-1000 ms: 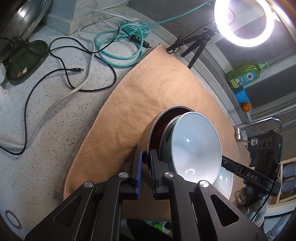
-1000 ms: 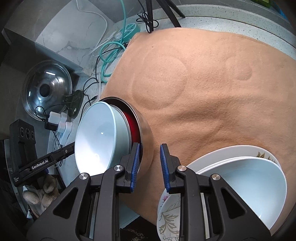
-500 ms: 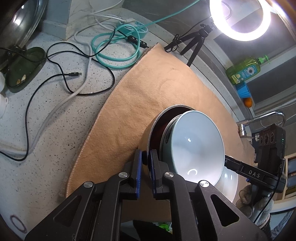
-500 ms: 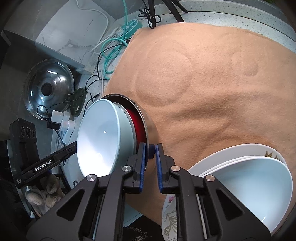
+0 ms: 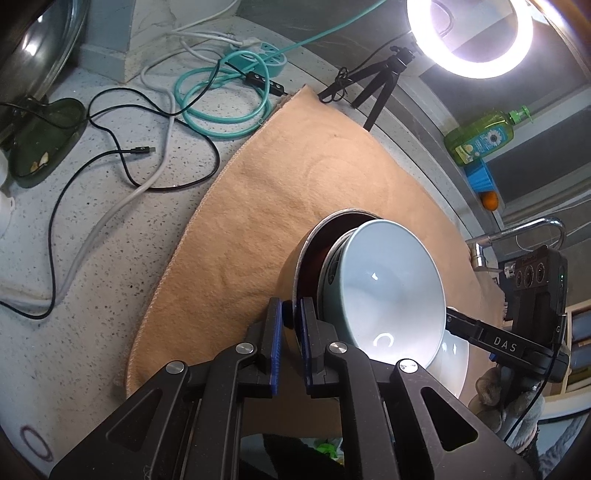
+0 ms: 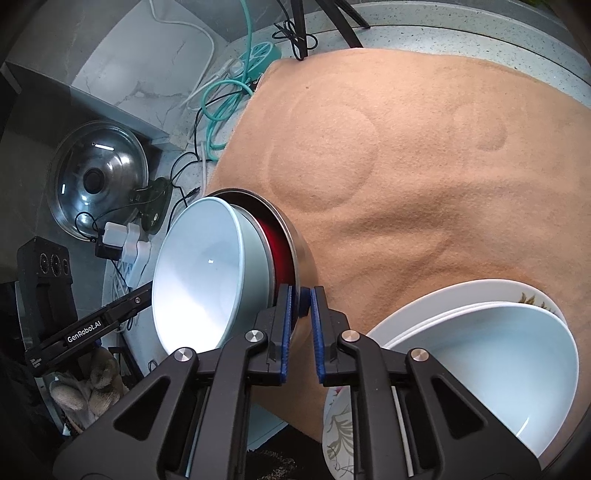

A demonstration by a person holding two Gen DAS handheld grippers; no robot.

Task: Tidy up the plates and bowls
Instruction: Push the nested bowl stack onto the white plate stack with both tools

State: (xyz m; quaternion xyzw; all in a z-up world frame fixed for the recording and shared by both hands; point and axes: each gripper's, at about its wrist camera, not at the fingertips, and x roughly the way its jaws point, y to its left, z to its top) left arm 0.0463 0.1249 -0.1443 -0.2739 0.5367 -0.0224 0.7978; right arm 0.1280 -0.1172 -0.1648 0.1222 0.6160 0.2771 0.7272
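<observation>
A pale blue round bowl (image 5: 388,291) sits inside a shiny metal bowl with a dark red inside (image 5: 314,254). The two bowls are tipped up on their side, over the soft peach-brown cloth mat (image 5: 266,206) that covers the speckled grey counter (image 5: 92,258). I cannot tell if the metal bowl touches the mat.

The left gripper (image 5: 291,325) has its blue pads pressed close on the rim of the metal bowl — one pad inside, one outside. The right gripper (image 6: 302,314) pinches the same rim from the other side, and its two blue pads are close together on the thin metal edge.

Just beside the right gripper, a white deep bowl (image 6: 498,365) rests on a white plate with a leaf pattern (image 6: 532,295). Another flowery plate edge (image 6: 338,424) peeks out under them. They all sit at the near edge of the mat.

Round dents show in the mat where the cloth is pressed down.

Farther away on the counter lie a coiled teal cable (image 5: 218,99), a black cable (image 5: 122,155) and a white cable (image 5: 110,214). A teal power strip (image 5: 266,61) is near the wall. A small black tripod (image 5: 373,85) stands at the far edge of the mat, under a bright ring light (image 5: 472,33). A green soap bottle (image 5: 484,136) lies on the ledge — a silver tap (image 5: 517,236) is below it. A glass pot lid (image 6: 98,177) leans by the wall.
</observation>
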